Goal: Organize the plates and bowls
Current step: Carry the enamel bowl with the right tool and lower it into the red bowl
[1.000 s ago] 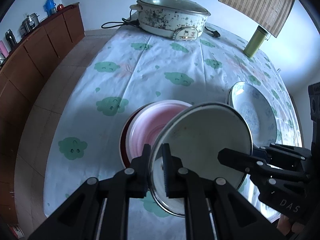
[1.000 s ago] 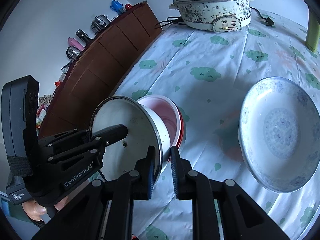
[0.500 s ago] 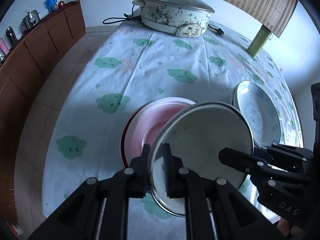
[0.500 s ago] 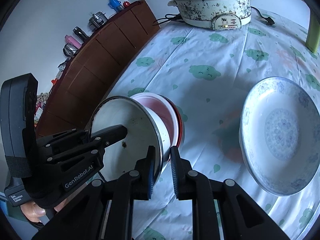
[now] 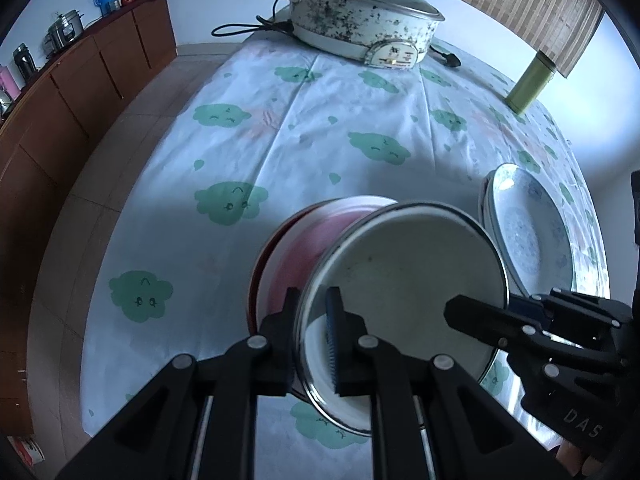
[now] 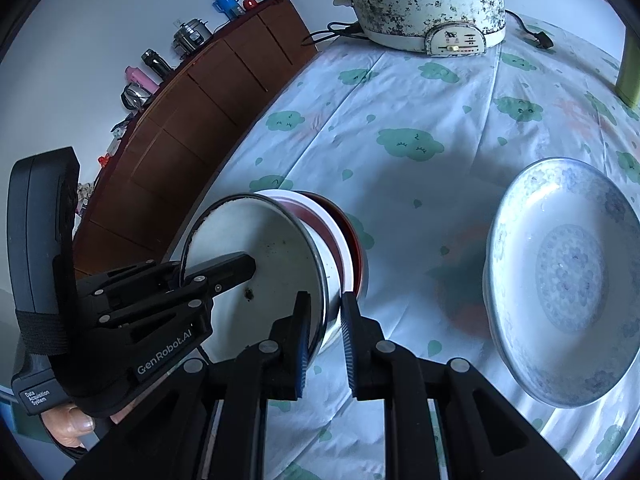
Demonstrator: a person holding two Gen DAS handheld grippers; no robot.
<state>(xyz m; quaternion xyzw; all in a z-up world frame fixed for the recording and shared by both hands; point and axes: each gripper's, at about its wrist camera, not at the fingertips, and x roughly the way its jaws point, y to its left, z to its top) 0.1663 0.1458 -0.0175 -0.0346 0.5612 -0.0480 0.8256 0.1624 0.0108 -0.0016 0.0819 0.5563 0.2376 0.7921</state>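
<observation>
A white enamel bowl (image 5: 404, 280) with a metal rim is tilted over a pink bowl (image 5: 308, 240), which is nested in a red bowl (image 5: 256, 276). My left gripper (image 5: 314, 304) is shut on the white bowl's near-left rim. My right gripper (image 6: 325, 304) is shut on the opposite rim of the same white bowl (image 6: 260, 248). Each gripper shows in the other's view: the right gripper (image 5: 452, 308) and the left gripper (image 6: 248, 264). A blue-patterned white plate (image 5: 528, 240) (image 6: 568, 272) lies on the tablecloth to the right. Whether the white bowl rests on the pink bowl is hidden.
An electric cooking pot (image 5: 360, 20) with a glass lid stands at the table's far end, its cord trailing left. A green cylinder (image 5: 528, 88) stands at the far right. A wooden sideboard (image 5: 60, 92) runs along the left, past the table's edge. A thumb (image 6: 76, 424) grips the left gripper's handle.
</observation>
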